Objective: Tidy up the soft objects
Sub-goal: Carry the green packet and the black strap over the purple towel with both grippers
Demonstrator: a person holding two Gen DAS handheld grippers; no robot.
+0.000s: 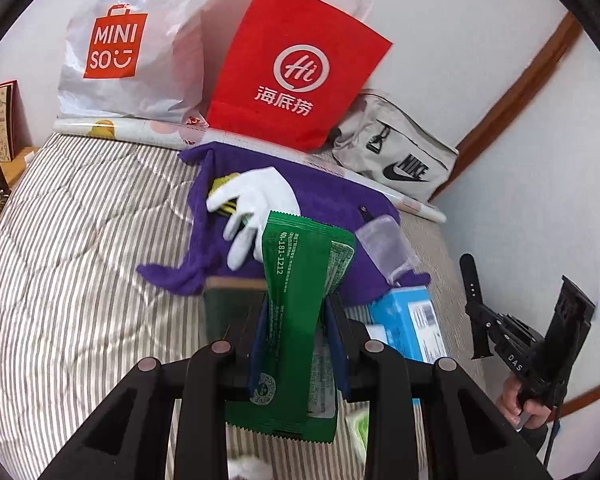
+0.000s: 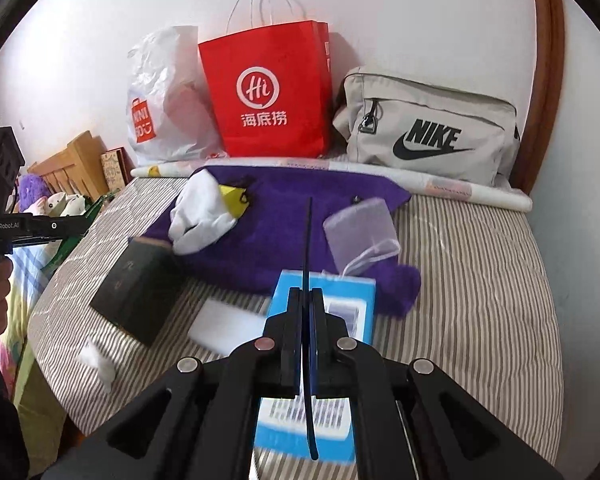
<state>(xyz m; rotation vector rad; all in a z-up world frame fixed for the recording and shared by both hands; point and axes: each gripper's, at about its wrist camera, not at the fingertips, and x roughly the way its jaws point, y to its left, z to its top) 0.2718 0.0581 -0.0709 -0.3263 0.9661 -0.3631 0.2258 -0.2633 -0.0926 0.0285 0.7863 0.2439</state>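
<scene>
My left gripper is shut on a green foil packet, which stands upright between its fingers above the striped bed. My right gripper is shut on a thin black strap, seen edge-on; from the left wrist view the strap hangs from that gripper at the right. Ahead lies a purple towel with a white glove and a sheer lilac pouch on it. The glove partly covers something yellow.
A blue box, a dark box and a white card lie near the towel. Against the wall stand a white Miniso bag, a red paper bag, a grey Nike bag and a paper roll.
</scene>
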